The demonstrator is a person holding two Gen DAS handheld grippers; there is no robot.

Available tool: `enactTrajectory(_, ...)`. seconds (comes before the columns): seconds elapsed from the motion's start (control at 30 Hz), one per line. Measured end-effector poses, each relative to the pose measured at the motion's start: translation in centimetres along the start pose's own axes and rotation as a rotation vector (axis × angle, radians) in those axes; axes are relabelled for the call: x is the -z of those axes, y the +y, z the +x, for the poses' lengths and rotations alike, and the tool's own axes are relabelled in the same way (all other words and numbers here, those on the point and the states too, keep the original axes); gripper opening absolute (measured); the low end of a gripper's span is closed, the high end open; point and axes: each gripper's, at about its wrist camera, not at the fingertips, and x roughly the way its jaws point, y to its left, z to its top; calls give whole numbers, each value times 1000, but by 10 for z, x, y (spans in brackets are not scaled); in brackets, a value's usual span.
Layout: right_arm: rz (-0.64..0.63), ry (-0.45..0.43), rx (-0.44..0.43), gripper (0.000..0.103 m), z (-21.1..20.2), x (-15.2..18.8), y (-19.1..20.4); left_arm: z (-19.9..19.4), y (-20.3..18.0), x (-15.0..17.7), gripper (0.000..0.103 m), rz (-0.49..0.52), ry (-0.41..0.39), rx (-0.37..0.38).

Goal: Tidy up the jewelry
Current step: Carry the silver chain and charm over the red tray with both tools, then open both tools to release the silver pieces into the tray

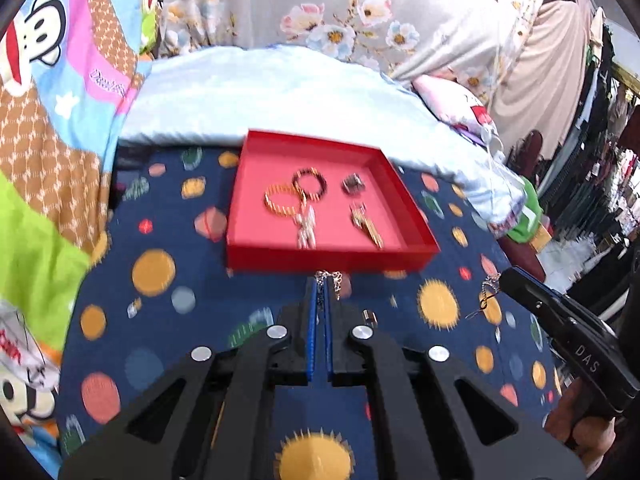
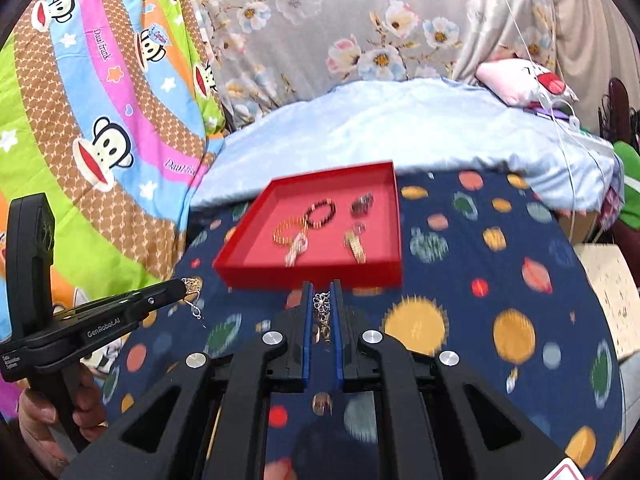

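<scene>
A bed spread with a navy sheet (image 2: 500, 280) of coloured dots fills both views, with a pale blue quilt (image 2: 380, 132) bunched behind it, a cartoon monkey blanket (image 2: 100, 100) to the left and a grey floral curtain (image 2: 360, 20) at the back. A red tray (image 1: 320, 258) lies flat on the sheet, holding 2 bead bracelets, 1 orange (image 1: 280, 200) and 1 dark (image 1: 310, 182), beside other small pieces blurred by motion. Just in front of the tray, the left gripper (image 1: 320, 300) and right gripper (image 2: 321, 304) each pinch an end of 1 silver chain (image 2: 322, 308), which hangs clear of the sheet.
</scene>
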Motion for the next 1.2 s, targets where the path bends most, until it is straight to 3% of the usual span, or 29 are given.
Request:
enactTrajectory(0.27,-13,-9,-46,8,50,-55,3,35,4,-57,2,13,-58,-27)
enactTrajectory(0.5,-29,17,-85,8,105,-89,14,82,14,-84,2,-4,-30,-36)
enactTrajectory(0.73,-22,83,-84,8,158,-89,15,122,26,-85,2,-10,21,-60)
enactTrajectory(1.0,-28,140,-78,8,190,-80,12,144,33,-81,3,-29,44,-63)
enactTrajectory(1.07,-36,152,-74,9,195,-77,13,145,34,-80,10,-33,44,-66)
enactTrajectory(1.1,-40,146,-63,10,195,-76,13,144,34,-79,23,-35,44,-70)
enactTrajectory(1.13,-44,139,-49,15,194,-75,13,142,35,-79,43,-39,41,-84)
enactTrajectory(1.2,-45,118,-25,26,187,-76,12,133,36,-78,58,-47,13,-117)
